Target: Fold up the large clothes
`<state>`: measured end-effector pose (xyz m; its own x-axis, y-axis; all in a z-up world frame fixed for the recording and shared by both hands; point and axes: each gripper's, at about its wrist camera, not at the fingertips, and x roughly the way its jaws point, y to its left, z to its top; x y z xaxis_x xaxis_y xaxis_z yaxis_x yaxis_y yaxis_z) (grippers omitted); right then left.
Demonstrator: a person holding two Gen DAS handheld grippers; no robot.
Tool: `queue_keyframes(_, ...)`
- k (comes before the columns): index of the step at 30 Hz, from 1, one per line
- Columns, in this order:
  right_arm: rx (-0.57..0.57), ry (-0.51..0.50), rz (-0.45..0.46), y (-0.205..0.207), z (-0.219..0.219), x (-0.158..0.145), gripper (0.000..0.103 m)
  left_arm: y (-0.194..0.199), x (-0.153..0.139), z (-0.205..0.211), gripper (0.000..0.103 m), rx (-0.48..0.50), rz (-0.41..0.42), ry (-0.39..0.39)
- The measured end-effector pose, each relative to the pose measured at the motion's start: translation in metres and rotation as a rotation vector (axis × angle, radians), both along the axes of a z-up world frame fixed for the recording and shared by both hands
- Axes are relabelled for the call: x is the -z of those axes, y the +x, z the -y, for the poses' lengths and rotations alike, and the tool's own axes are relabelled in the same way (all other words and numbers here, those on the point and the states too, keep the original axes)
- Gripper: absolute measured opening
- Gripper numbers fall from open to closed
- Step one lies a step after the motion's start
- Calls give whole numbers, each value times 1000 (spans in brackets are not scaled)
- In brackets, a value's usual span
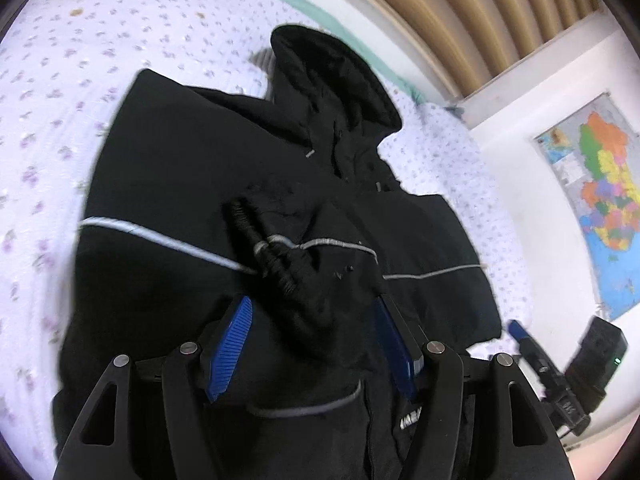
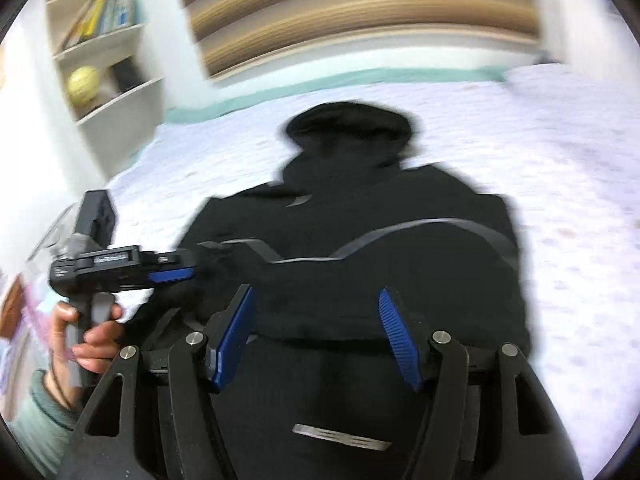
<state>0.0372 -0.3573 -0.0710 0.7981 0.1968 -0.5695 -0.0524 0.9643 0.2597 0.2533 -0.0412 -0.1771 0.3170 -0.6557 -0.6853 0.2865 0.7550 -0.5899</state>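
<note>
Hovering above the garment, the left gripper (image 1: 312,344) has its blue ribbed pads (image 1: 230,348) spread wide with nothing between them; dark cloth only lies beneath the gap. The right gripper (image 2: 316,338) is spread in the same way, its jaws apart over the lower part of the garment and empty. In the right wrist view the left gripper shows from the side at the garment's left edge, carried by the person's left hand (image 2: 86,340); that view is too blurred to tell whether its tip touches the fabric.

The black hooded jacket (image 1: 180,168) lies spread on the bed (image 1: 48,80), hood (image 1: 332,76) pointing toward the headboard side. One sleeve looks already brought in: a ribbed knit cuff (image 1: 264,252) rests across the chest, near the pale reflective stripe (image 1: 132,228) that crosses the body. That suggests the folding is at an early to middle stage; the other side, the hood and the body folds seem still to come.

The jacket's shell looks smooth, matte and fairly thick, so it will likely hold bulky folds instead of sharp creases. The bed cover is pale, quilted and sprinkled with small purple flowers.
</note>
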Motion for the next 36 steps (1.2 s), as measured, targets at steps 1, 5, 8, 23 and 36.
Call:
queue_keyframes(1,49,-2,-4,-5,17,0,67,3,1,6,65,0,6,24)
queue_keyframes(5,156,29,-40,-7,62,3,68,11,-2,36,23,-31,96,219)
queue_keyframes(8,224,-11,-79,-2,81,10,68,4,-28,14,22,-80,189,150)
queue_keyframes(23,190,-192,-328,88,41,89,72,12,-6,-68,33,-126,89,235)
queue_keyframes(36,63,-157,-215,153,-15,32,71,28,-36,-3,60,-25,216,315)
